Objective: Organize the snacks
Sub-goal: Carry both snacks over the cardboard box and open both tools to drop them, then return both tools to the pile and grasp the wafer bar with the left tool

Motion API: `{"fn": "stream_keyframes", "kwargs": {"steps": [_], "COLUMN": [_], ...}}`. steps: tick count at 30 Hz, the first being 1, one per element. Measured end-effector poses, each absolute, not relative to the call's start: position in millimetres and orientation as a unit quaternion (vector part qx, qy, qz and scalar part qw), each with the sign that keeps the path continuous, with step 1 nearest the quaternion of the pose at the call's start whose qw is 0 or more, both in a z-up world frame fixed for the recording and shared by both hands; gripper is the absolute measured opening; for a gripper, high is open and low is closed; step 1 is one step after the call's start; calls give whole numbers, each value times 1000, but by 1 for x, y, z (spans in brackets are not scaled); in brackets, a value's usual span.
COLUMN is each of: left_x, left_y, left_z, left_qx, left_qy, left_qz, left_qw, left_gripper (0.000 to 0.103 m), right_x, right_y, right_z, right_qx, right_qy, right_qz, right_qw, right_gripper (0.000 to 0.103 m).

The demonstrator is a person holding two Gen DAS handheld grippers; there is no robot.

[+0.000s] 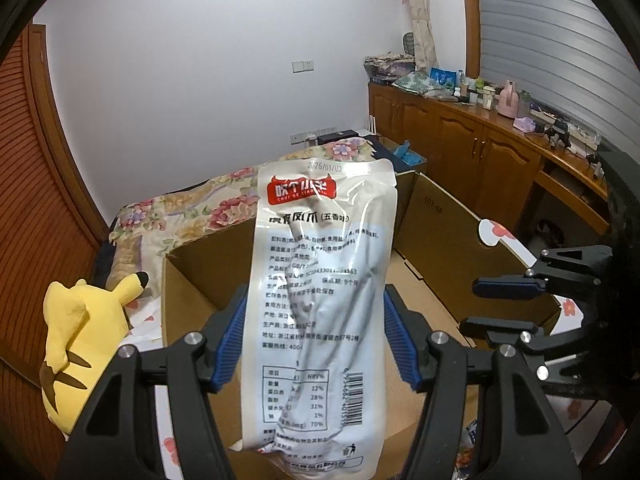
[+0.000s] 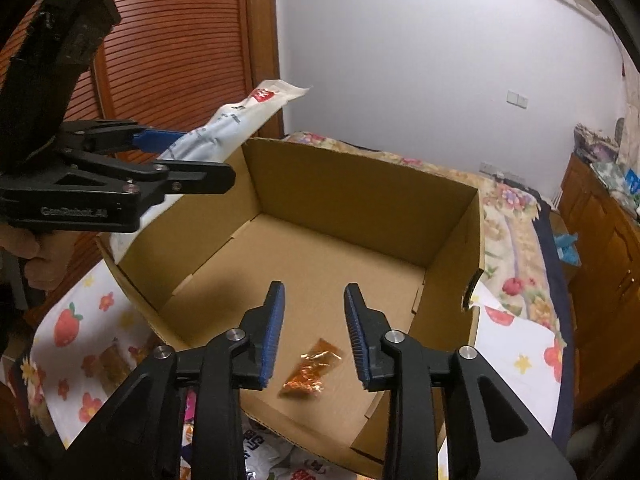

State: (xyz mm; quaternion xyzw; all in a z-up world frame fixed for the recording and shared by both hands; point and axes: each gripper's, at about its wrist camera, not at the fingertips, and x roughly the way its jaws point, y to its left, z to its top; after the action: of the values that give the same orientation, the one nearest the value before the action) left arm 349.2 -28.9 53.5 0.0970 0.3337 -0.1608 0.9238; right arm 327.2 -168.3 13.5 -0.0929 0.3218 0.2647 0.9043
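Two grippers, two snack packets and one cardboard box are in view. Nearest in the right wrist view, the right gripper [image 2: 314, 332] hangs over the box's near part with its blue pads apart and nothing between them. Just below, a single small orange snack packet [image 2: 311, 369] lies flat on the box floor, close to the near wall.

The left gripper [image 1: 314, 336] clamps a long white snack pouch [image 1: 320, 300] between its blue pads, gripping it across the middle; the pouch stands upright out of the jaws, its red logo at the top. In the right wrist view the same pouch [image 2: 224, 128] juts above the box's left wall, and a hand [image 2: 38, 258] grips the tool's handle at the left edge.

The cardboard box [image 2: 360, 196] is open at the top, its floor bare apart from the orange packet, so most of its inside is free. It sits on a strawberry-print sheet [image 2: 74, 316], where more wrappers lie near the box's front wall. A yellow Pikachu plush [image 1: 86, 340] lies left of the box. Farther off is a floral bedspread [image 1: 224, 200], and along the far right a wooden cabinet [image 1: 472, 148] crowded with bottles.
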Motion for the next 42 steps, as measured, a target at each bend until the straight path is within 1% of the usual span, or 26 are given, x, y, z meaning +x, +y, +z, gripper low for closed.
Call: {"fn": "stream_keyframes", "kwargs": {"steps": [8,11,18,22,24,27,31,39,42], "left_x": [352,354,340,312,294,266,232,178,166], "left_y": [-33,-31,-25,-22,-20,-16,-11,0,6], "left_z": [49,50,56,60,61,60,55,48,43], "left_qx": [97,90,81,82,84,83,83,90,89], "left_qy": [340,335,326,319,314,309,303,298,299], "left_qz": [-152,-149,-151,-161,-167,-176,-197,-195,-190], "left_qw": [923,926,930,930,931,931,929,930,931], "left_gripper": [66,71,71,71,71,71,75,75,78], "right_x": [321,316,301,280,269,246,225,195,188], "right_y": [-173,-174,-178,-185,-188,-191,-192,-200,-204], "right_z": [18,22,27,33,35,36,31,14,6], "right_qx": [-88,-88,-87,-82,-80,-77,-76,-67,-67], "right_qy": [317,314,309,303,300,293,297,309,313], "right_qz": [265,267,266,263,260,255,246,219,209], "right_qw": [906,907,909,912,914,918,919,923,924], "right_gripper": [37,40,41,43,49,53,54,56,56]}}
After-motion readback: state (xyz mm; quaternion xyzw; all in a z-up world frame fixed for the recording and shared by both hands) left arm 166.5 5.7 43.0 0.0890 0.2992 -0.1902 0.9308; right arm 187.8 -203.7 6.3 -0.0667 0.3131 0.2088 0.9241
